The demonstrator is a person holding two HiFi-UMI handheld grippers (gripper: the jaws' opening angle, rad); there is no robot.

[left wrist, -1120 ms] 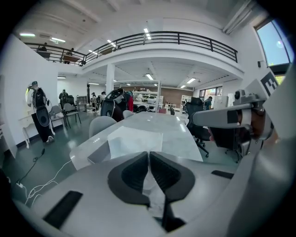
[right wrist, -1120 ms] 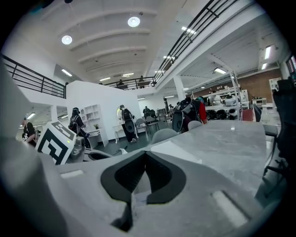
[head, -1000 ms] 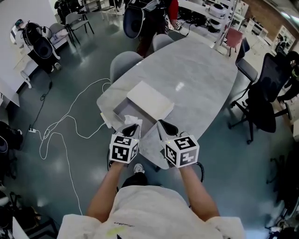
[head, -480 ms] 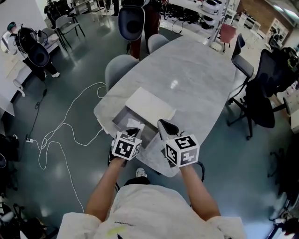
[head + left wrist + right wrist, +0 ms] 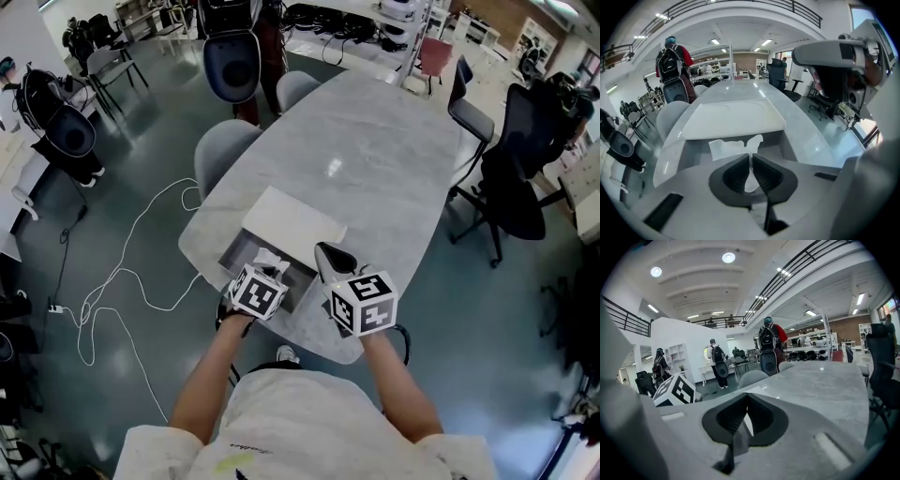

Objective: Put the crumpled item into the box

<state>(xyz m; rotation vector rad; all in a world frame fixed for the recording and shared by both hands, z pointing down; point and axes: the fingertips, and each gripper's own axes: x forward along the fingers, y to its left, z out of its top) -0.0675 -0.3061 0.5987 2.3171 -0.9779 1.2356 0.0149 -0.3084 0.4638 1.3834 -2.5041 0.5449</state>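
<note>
A crumpled white tissue (image 5: 270, 258) is pinched in my left gripper (image 5: 273, 271), which hangs over the near part of the open grey box (image 5: 232, 255). In the left gripper view the jaws (image 5: 750, 158) are shut on the tissue (image 5: 735, 146), with the box's inside wall (image 5: 787, 146) and the white lid (image 5: 733, 119) just beyond. My right gripper (image 5: 325, 249) is held beside the box's right corner above the table (image 5: 384, 159). Its jaws (image 5: 746, 397) are shut with nothing in them.
The white lid (image 5: 292, 223) lies against the far side of the box. Grey chairs (image 5: 225, 150) stand along the table's left edge, and black office chairs (image 5: 511, 178) on the right. A white cable (image 5: 131, 272) trails over the floor at left. People with backpacks (image 5: 767, 345) stand in the distance.
My left gripper has carried the tissue forward from the box's near edge to over its inside. The right gripper has stayed where it was.
</note>
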